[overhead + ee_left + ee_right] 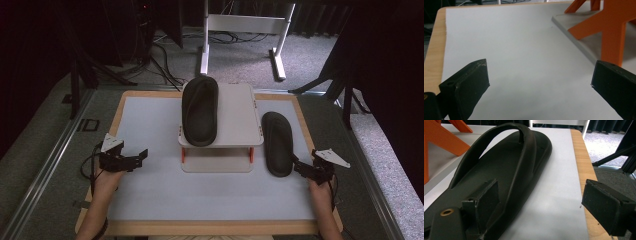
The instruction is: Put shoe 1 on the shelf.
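Note:
A black flip-flop sandal (200, 110) lies on the top shelf of a small white rack (237, 120) with orange legs (611, 30). A second black sandal (277, 142) lies on the white mat to the right of the rack. My right gripper (297, 167) is open at this sandal's heel end. In the right gripper view one jaw hovers over the heel of the sandal (506, 165) and the other stands off its outer edge, around the gripper's centre (539, 195). My left gripper (142, 157) is open over bare mat left of the rack, with nothing between its jaws (537, 80).
The white mat (150, 195) has a wooden border (115, 120). The rack's lower shelf (215, 162) juts toward me. Beyond the table stand a white desk frame (240, 25) and dark stand legs (345, 95) on grey carpet.

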